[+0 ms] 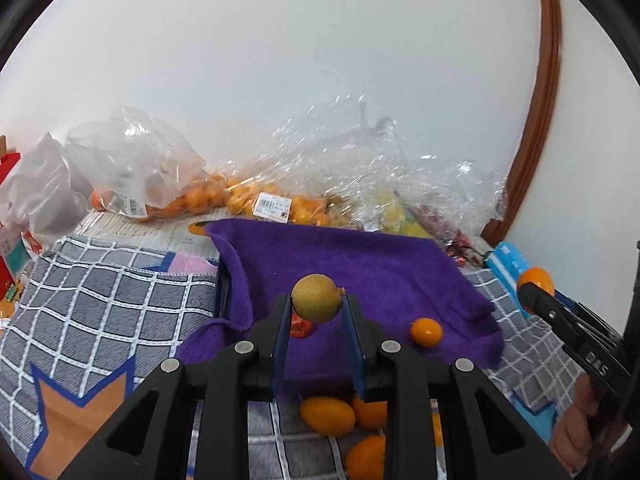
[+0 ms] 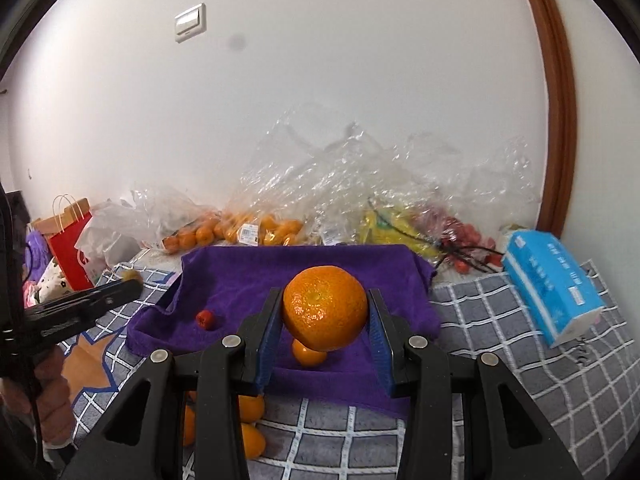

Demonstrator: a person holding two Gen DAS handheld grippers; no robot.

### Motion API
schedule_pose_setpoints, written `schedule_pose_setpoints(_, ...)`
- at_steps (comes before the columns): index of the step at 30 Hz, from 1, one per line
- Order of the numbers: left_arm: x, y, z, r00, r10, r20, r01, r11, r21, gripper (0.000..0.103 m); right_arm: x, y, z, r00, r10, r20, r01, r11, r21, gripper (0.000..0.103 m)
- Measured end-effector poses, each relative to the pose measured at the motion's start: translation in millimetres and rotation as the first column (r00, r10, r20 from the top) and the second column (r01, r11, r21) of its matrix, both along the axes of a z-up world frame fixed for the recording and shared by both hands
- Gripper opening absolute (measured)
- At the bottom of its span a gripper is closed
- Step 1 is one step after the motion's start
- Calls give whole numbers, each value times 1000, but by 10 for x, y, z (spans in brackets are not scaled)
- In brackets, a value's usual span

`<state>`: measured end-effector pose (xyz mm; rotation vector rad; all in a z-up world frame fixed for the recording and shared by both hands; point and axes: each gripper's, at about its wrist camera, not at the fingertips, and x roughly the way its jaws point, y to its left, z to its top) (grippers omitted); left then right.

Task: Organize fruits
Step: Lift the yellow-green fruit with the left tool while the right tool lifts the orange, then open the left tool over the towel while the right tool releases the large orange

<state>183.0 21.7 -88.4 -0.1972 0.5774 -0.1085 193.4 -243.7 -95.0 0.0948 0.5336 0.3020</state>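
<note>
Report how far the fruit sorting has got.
Done: a small orange fruit and a small red fruit already lie on the purple towel. In hand: the left gripper holds a yellow-green round fruit; the right gripper holds a large mandarin, both above the towel. Left: loose orange fruits on the checked cloth and bagged fruit by the wall.

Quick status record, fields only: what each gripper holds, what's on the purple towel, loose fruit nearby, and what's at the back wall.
left gripper: shut on yellow-green fruit, lifted above the towel
right gripper: shut on large orange, lifted above the towel
purple towel: small red fruit and one small orange fruit lying apart
checked cloth: several small orange fruits in front of the towel
back wall: bagged fruit, blue tissue pack to the right
</note>
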Motion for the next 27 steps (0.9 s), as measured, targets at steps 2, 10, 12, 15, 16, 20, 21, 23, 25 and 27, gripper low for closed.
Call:
schedule_pose_setpoints(2, 77, -16, -119, 1000, 1, -15, -2, 1000, -7, 25, 48, 2, -101, 1000, 2, -15, -2, 1000, 9, 41)
schedule_pose_setpoints(10, 174, 27, -396, 999, -17, -40, 17, 1000, -5, 25, 264, -132, -399, 993, -32, -115, 37, 998, 42, 41)
schedule_pose_setpoints(12, 200, 55, -421, 998, -16, -55, 15, 1000, -18, 25, 287, -128, -448, 992, -43, -121, 47, 999, 23, 41)
schedule_pose_setpoints(15, 240, 64, -443, 997, -22, -68, 19, 999, -34, 25, 323, -74, -515, 990, -33, -137, 34, 999, 5, 41)
schedule_pose_setpoints(16, 248, 58, -449, 997, -24, -73, 22, 999, -35, 25, 324, -62, -528, 990, -28, -140, 29, 1000, 3, 41)
schedule_pose_setpoints(20, 268, 67, -463, 997, -25, -77, 22, 999, -42, 25, 339, 5, -576, 990, -22, -138, 19, 999, -26, 41)
schedule_pose_setpoints(21, 274, 79, -468, 996, -25, -80, 21, 999, -49, 25, 345, 5, -585, 990, -22, -141, 19, 999, -26, 41)
schedule_pose_setpoints(23, 290, 102, -479, 996, -22, -88, 17, 998, -62, 25, 368, -18, -603, 988, -26, -153, 24, 1000, -12, 41)
schedule_pose_setpoints(25, 310, 127, -491, 995, -21, -94, 14, 997, -75, 25, 412, -64, -615, 986, -39, -164, 42, 999, 13, 41)
schedule_pose_setpoints(27, 325, 140, -499, 995, -19, -99, 11, 997, -83, 25, 461, -117, -616, 984, -64, -169, 70, 997, 33, 41)
